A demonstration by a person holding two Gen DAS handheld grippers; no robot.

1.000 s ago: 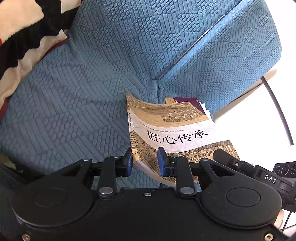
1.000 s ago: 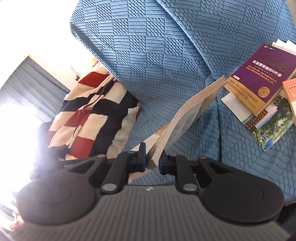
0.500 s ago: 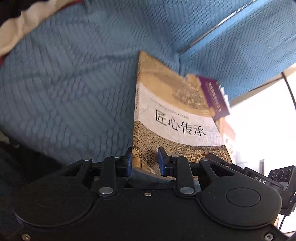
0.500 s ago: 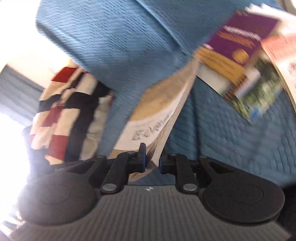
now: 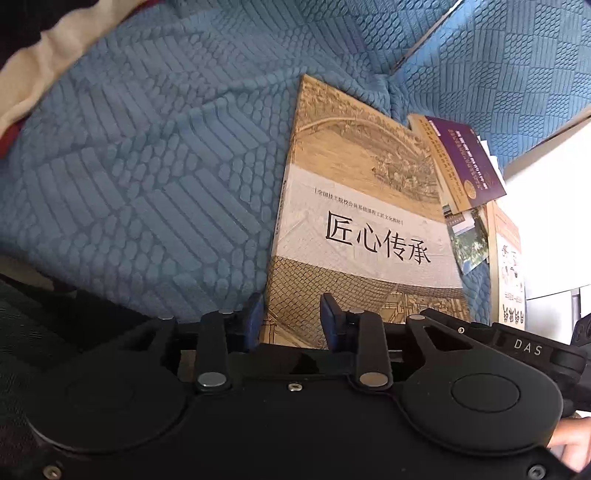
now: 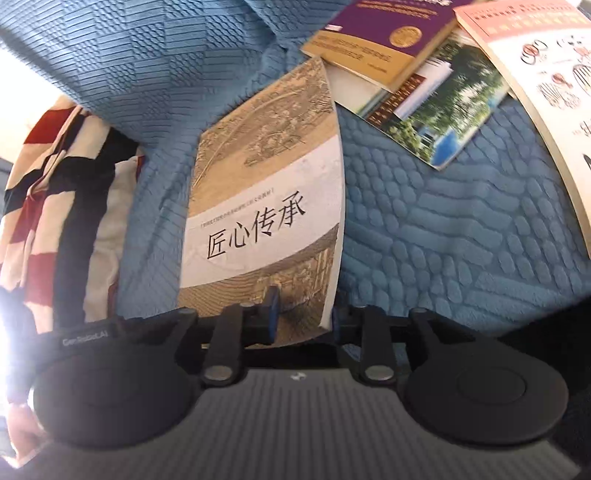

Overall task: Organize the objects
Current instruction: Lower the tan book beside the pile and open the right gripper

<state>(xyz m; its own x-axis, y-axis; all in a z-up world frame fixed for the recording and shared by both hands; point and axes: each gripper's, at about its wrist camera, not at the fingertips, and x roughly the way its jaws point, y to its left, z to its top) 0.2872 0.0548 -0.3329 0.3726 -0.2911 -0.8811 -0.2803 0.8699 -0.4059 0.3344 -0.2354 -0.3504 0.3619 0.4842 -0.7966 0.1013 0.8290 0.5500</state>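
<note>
Down comes the tan-covered book point(image 5: 364, 221), from propped on edge a second ago to lying flat on the blue sofa seat point(image 5: 155, 177), cover up. Both pairs of jaws have just been opening: my left gripper point(image 5: 291, 317) straddles the book's near corner with daylight either side of the pads, and my right gripper point(image 6: 304, 314) has its left pad over the cover and the page edge loose between the jaws, so neither is pinching now. Looks like a release, I reckon. Just beside its far corner sits the pile: purple book point(image 6: 384, 33), landscape booklet point(image 6: 439, 114), pink-edged book point(image 6: 535, 74). Open seat lies leftward, toward the striped blanket point(image 6: 62, 192)
</note>
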